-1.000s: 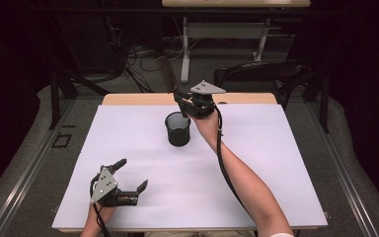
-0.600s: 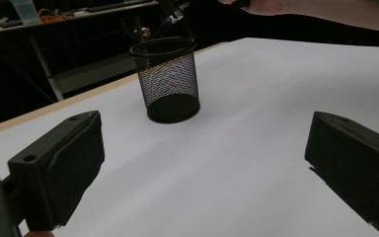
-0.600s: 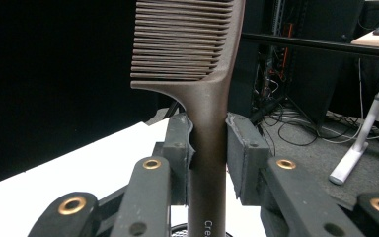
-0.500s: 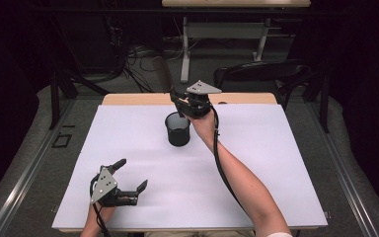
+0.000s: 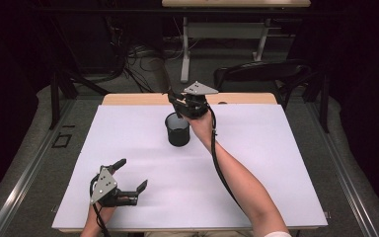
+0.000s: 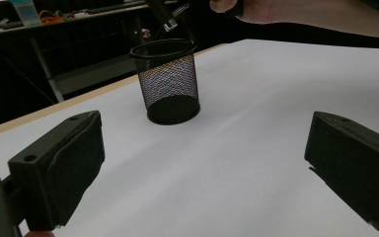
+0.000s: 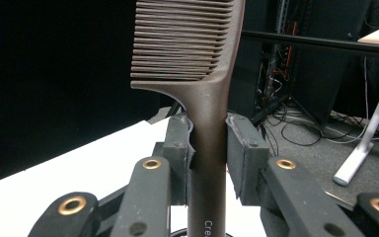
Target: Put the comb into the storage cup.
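The right tongs point(image 7: 208, 163) are closed narrow on the handle of a brown comb point(image 7: 197, 74), pads pressing on both sides just below the teeth. They hold it upright over the far part of the white surface point(image 5: 256, 163), right above the black mesh cup point(image 5: 178, 130), with the handle's lower end just over the cup's rim.

The comb looks light and stiff, a hard plastic with a smooth handle that could slip or pivot if the grip loosens. The handle is the sound place to hold; the fine teeth would likely bend. The cup looks light too and might tip if knocked.

The left tongs point(image 5: 131, 175) rest near the front edge, jaws wide apart and empty.
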